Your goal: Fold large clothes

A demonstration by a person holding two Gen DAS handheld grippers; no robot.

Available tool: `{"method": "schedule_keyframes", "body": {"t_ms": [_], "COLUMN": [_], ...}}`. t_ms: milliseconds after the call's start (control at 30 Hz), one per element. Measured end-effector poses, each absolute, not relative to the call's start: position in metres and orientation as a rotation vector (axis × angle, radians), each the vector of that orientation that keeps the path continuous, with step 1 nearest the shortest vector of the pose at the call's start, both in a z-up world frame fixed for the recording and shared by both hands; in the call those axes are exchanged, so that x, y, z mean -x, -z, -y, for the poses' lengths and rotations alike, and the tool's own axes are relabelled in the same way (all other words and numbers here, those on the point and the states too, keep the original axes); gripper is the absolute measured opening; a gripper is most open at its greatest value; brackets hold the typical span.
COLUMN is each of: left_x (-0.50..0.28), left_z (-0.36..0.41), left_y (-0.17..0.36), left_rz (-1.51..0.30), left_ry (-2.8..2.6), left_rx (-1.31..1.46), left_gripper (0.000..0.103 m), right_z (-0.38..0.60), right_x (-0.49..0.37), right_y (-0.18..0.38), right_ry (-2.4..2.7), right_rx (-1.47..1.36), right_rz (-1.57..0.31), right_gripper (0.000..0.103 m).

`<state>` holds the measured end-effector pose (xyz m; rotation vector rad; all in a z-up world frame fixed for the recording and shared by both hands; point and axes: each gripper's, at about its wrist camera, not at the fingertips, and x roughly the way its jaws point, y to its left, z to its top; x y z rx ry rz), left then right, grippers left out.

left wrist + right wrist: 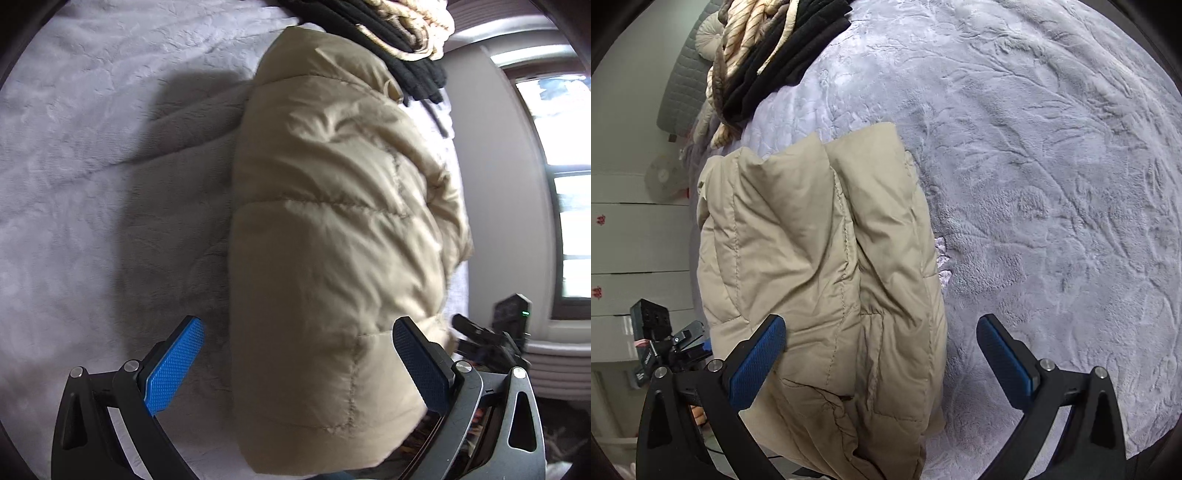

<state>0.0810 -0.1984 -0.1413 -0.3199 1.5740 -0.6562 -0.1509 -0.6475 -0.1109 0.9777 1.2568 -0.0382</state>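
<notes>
My left gripper [297,363] wide open around the tan puffer jacket [332,221], my right gripper [881,363] wide open over it, gripping nothing, grey blanket [1052,166] beneath, dark clothes pile [783,55] at eleven o'clock.

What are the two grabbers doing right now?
Left gripper: open, holding nothing, puffy jacket between its fingers.
Right gripper: open, holding nothing.

My left gripper [299,360] angles steeply downward, its blue-padded jaws spread wide and pressing on nothing. My right gripper [881,360] tilts down at much the same slant, jaws parted as far as they go, pads clear of any grip. In each wrist view, the other gripper's black body shows at the frame's lower edge, close alongside.
</notes>
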Motion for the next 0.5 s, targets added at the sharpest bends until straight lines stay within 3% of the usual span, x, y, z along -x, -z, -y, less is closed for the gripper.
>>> {"method": "schedule_keyframes", "body": {"t_ms": [333,500], "left_x": [-0.100,-0.105], "left_z": [0.183,0.188], "left_y": [0.184,0.214], "left_rz": [-1.614,-1.662], "left_ry": [0.905,0.935], "left_rx": [0.593,0.577], "left_gripper": [0.102,0.102], "right_z": [0.645,0.634], "right_x": [0.116,0.092], "right_y": [0.137,0.167], "right_ry": [-0.193,-0.283], "right_rx": [-1.029,-1.028], "right_rz": [-1.284,-1.340], "right_gripper": [0.103,0.103]}}
